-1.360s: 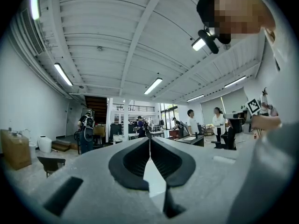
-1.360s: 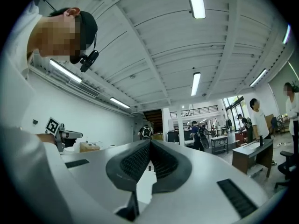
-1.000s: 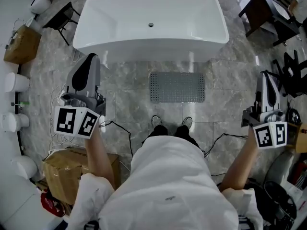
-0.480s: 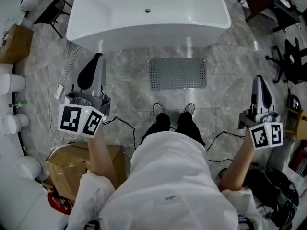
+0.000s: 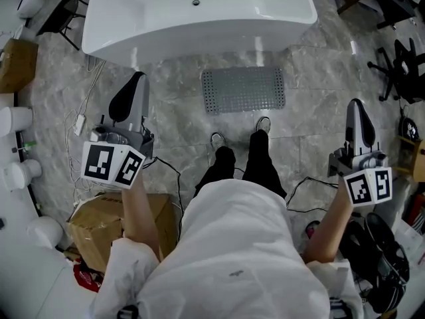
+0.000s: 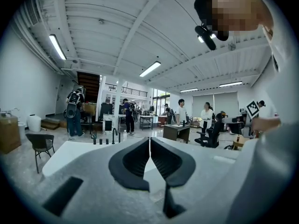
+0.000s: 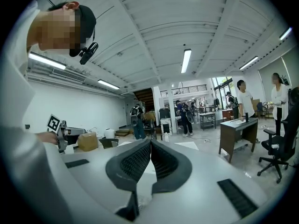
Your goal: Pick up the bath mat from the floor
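Bath mat (image 5: 244, 90) lies flat on the floor (image 5: 319, 78), just in front of the bathtub (image 5: 199, 18) and a short way ahead of the person's shoes (image 5: 217, 140). Nothing is touching it.

Left gripper (image 5: 137, 78): jaws fully together, nothing between them. It's held up at the person's left, well apart from the mat.
Right gripper (image 5: 355, 104): same, jaws pressed tip to tip and empty, out to the right and also well clear. Both gripper views look across the room, not down at the floor.

Handling, my read:
- Grey, perforated all over, thin. Looks like rubber or soft plastic, so light and floppy. It'll sag and fold once lifted, no stiffness to count on.
- It sits flush on polished stone tile, with no raised edge visible for a jaw to get under. The underside may cling or have suckers, can't tell from here.
- A sideways nudge on slick tile likely makes it skate instead of lifting.

Where to grab: the near long edge, one gripper at each corner. Open the jaws first, slide the lower jaw under a corner and peel up rather than pull straight. The holes near the rim should give the pads some bite. A one-sided pinch probably leaves it dangling and dragging.
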Motion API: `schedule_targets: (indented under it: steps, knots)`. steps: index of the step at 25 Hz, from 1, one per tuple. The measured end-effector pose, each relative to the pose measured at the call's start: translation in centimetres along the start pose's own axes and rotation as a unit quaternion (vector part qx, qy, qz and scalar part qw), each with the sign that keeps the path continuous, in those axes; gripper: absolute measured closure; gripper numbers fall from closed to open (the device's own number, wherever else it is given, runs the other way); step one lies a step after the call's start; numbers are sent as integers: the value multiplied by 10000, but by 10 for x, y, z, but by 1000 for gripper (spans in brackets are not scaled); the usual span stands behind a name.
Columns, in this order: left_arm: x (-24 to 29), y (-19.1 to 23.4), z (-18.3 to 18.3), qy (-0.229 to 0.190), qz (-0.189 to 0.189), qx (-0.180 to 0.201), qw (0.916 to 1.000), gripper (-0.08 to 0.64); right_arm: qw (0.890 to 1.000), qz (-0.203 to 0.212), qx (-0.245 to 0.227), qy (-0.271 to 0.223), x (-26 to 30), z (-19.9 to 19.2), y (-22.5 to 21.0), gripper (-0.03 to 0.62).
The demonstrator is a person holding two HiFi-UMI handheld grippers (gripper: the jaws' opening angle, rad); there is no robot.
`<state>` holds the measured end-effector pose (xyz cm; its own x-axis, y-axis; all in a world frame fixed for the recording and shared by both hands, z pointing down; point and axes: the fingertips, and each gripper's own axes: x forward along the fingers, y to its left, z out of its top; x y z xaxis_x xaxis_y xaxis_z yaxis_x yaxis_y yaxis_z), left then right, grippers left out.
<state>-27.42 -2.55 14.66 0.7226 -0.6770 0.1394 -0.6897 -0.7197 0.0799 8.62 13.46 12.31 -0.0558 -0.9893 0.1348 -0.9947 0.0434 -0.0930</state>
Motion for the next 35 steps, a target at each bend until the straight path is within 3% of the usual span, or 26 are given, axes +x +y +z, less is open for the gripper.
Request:
schedule_targets:
  steps: [10, 16, 20, 25, 30, 33, 35]
  knots:
    - [55, -46, 2, 173, 230, -34, 9996, 540, 9990, 413, 83, 115, 30, -4, -71, 584]
    - [100, -78, -20, 442, 410, -431, 9972, 540, 9970, 587, 108, 489, 55, -27, -133, 584]
    - [125, -97, -44, 725, 561, -534, 9944, 540, 9938, 607, 222, 904, 70, -68, -174, 583]
    - [135, -115, -83, 1210, 757, -640, 9877, 538, 9831, 632, 84, 1718, 84, -152, -209, 583]
    - [141, -119, -124, 1411, 1005, -452, 9838, 540, 9861, 419, -53, 1606, 91, -196, -226, 583]
    - [147, -110, -154, 1539, 1104, -272, 9815, 538, 9834, 387, 2, 1772, 101, -226, -227, 583]
    - [149, -106, -182, 1670, 1032, -343, 9799, 540, 9804, 355, 41, 1940, 103, -251, -227, 583]
